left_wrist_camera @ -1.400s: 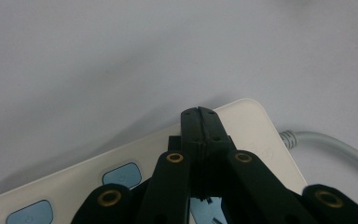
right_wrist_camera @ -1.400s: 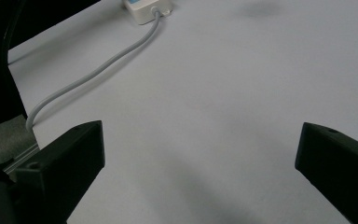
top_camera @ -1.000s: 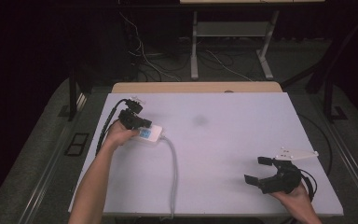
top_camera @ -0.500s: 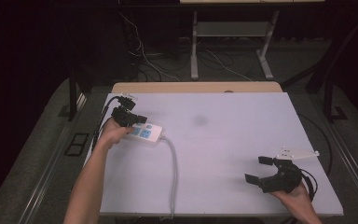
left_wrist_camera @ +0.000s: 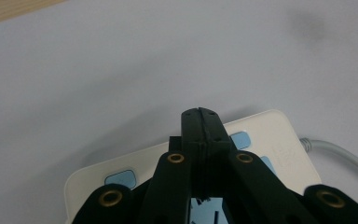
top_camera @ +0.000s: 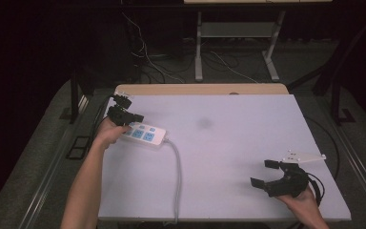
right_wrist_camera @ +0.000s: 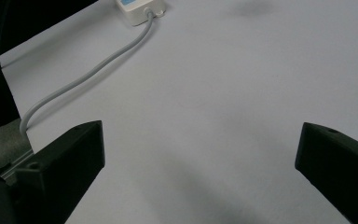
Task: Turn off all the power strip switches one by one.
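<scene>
While the left hand-held gripper (top_camera: 134, 117), its jaws pressed together with nothing between them, hangs over the one white power strip (top_camera: 145, 135) near the bench's (top_camera: 228, 143) far left corner, the right hand-held gripper (top_camera: 265, 173) rests apart-jawed near the near right corner. One grey cord (top_camera: 177, 171) runs to the near edge. No writing is legible.

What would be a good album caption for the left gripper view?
Shut black left gripper poised over a white power strip with blue buttons, its grey cord trailing across the pale table.
</scene>
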Demonstrator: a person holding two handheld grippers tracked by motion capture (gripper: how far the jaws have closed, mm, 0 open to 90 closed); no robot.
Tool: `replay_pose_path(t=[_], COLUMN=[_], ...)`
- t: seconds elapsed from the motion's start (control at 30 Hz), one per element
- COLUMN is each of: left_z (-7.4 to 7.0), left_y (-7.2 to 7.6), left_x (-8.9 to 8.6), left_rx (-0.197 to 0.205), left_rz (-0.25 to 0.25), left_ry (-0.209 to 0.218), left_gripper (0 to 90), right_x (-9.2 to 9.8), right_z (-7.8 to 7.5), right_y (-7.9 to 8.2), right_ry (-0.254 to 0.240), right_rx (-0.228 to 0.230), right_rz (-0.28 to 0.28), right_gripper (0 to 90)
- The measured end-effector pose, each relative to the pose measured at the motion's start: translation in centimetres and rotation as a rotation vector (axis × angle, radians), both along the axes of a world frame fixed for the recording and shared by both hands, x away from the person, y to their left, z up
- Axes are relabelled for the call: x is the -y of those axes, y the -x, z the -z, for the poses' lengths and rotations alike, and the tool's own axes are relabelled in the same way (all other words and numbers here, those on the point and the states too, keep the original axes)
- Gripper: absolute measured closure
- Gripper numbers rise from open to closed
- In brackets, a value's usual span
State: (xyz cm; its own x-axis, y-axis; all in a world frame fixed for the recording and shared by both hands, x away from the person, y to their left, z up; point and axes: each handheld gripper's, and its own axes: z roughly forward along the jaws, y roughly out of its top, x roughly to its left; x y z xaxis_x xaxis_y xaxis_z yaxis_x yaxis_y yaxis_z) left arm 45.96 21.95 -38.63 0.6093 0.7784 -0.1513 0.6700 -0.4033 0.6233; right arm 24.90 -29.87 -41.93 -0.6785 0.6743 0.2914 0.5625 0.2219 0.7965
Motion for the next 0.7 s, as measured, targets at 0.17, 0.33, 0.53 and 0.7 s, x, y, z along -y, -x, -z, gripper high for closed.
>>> replay_pose_path(t=[0.17, 0.33, 0.53, 0.7], left_z=[0.5, 0.7, 0.9, 1.1], left_y=[-0.2, -0.3, -0.4, -0.4], left_x=[-0.1, -0.2, -0.2, 0.1], left_rx=[-0.012, -0.016, -0.023, -0.024], left_rz=[0.001, -0.003, 0.0, 0.008], left_ry=[-0.019, -0.031, -0.044, -0.054], left_gripper=[89.5, 89.4, 89.4, 89.4], right_x=[0.0, 0.1, 0.1, 0.1], right_z=[0.0, 0.0, 0.0, 0.1], right_y=[0.0, 0.0, 0.0, 0.0], right_ry=[0.001, 0.001, 0.004, 0.007], right_rx=[-0.001, -0.002, -0.002, -0.003], right_rz=[0.001, 0.002, 0.002, 0.001], right_gripper=[1.0, 1.0, 0.9, 0.9])
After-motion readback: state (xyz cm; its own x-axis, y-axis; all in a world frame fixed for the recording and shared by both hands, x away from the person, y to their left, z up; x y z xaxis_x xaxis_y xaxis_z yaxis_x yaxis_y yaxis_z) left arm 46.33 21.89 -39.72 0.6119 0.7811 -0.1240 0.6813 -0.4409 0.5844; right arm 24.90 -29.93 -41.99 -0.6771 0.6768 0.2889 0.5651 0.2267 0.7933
